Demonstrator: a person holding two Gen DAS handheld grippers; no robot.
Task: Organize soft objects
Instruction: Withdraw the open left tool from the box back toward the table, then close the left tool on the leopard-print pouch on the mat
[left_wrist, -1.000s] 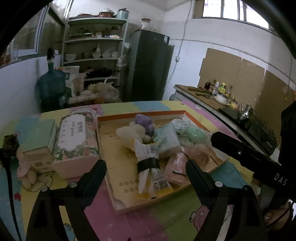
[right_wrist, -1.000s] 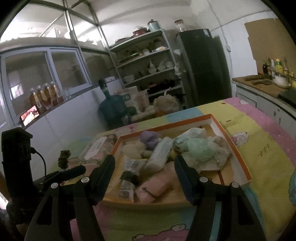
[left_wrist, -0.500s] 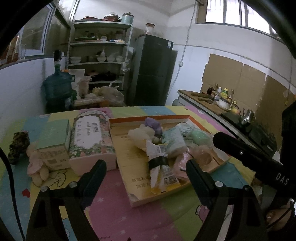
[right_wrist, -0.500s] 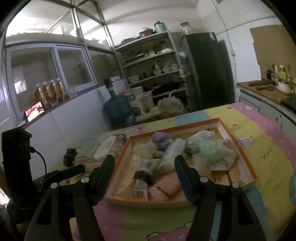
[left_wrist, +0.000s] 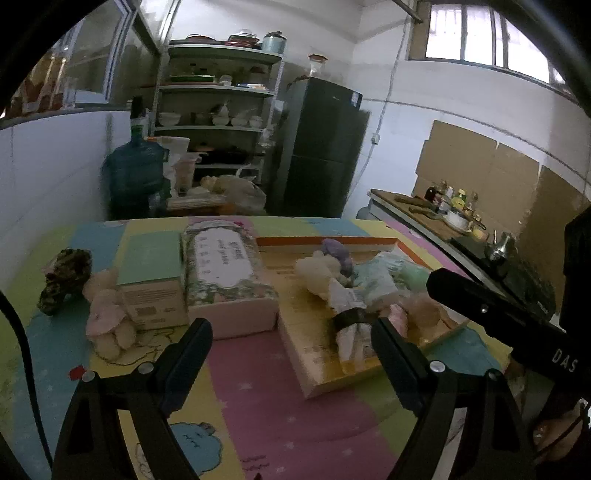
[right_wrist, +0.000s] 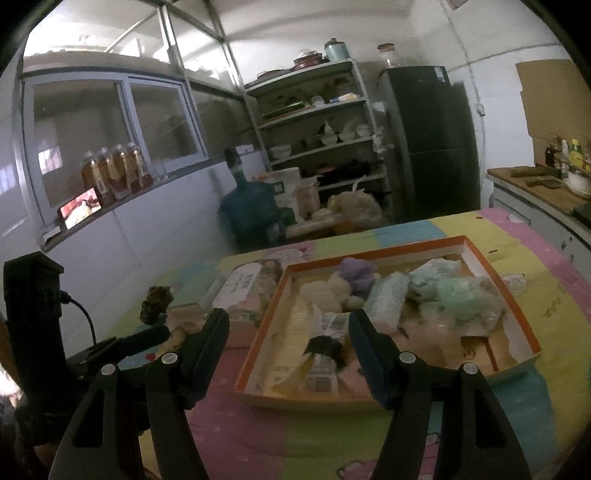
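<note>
An orange-rimmed cardboard tray (right_wrist: 524, 325) (left_wrist: 325, 242) lies on the pastel mat, filled with several soft things: a cream plush (right_wrist: 325, 291), a purple plush (right_wrist: 356, 273), green wrapped packs (right_wrist: 458, 291) and a white roll with a black band (left_wrist: 349, 317). Left of the tray lie a floral tissue pack (left_wrist: 221, 273), a green-topped box (left_wrist: 149, 266), a pink plush (left_wrist: 107, 317) and a camouflage cloth (left_wrist: 64, 278). My left gripper (left_wrist: 291, 343) hovers open over the mat, short of the tissue pack and tray. My right gripper (right_wrist: 290, 332) is open too, empty, in front of the tray's near left corner.
The table is covered by a pink, yellow, green and blue mat (left_wrist: 280, 417). Behind stand a shelf with dishes (left_wrist: 218, 118), a dark fridge (left_wrist: 325, 147) and a blue water jug (left_wrist: 135, 173). A counter with bottles (left_wrist: 450, 210) runs along the right.
Both grippers have drawn back from the tray and swung left; the tray looks smaller and sits further right, and the tissue pack, box and plush have come into fuller view. Both stay open.
</note>
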